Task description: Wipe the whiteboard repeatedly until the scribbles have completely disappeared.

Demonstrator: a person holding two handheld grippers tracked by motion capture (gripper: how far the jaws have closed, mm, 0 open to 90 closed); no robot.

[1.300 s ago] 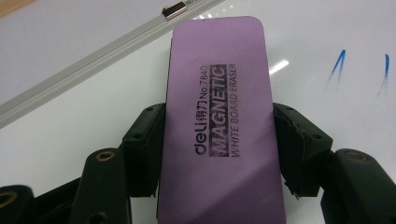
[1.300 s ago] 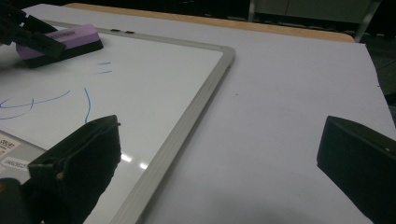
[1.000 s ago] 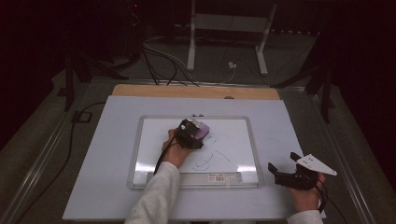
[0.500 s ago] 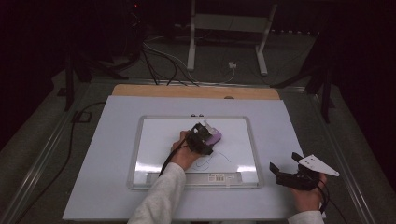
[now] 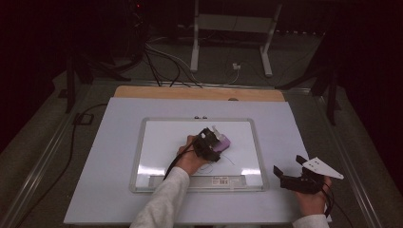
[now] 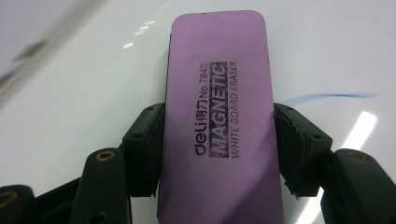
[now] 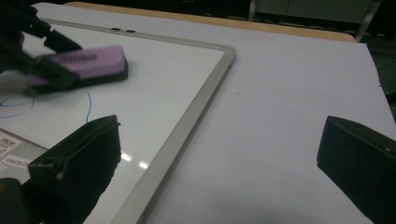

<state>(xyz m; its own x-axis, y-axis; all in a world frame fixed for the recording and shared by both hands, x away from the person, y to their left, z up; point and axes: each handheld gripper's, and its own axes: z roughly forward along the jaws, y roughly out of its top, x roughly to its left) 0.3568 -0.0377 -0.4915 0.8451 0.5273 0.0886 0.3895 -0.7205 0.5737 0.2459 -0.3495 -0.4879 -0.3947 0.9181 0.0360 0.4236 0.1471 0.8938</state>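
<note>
A purple magnetic whiteboard eraser (image 6: 219,121) lies flat on the whiteboard (image 5: 161,142), clamped between the two black jaws of my left gripper (image 5: 214,144). The same eraser (image 5: 222,142) sits just right of the board's middle in the high view, and shows blurred in the right gripper view as the eraser (image 7: 86,63). Thin blue pen lines (image 7: 88,107) remain on the board below and beside it. My right gripper (image 5: 291,172) hovers open and empty over the table, right of the board's lower right corner, its jaws spread wide.
The whiteboard's grey frame (image 7: 187,121) lies on a large white sheet (image 5: 304,128) covering the table. A label strip (image 5: 218,180) runs along the board's bottom edge. A wooden edge (image 5: 199,92) borders the far side. Cables and a stand's legs (image 5: 233,66) lie on the floor beyond.
My left gripper has slid the eraser rightward and slightly toward the person across the board. The right gripper has stayed almost still.
</note>
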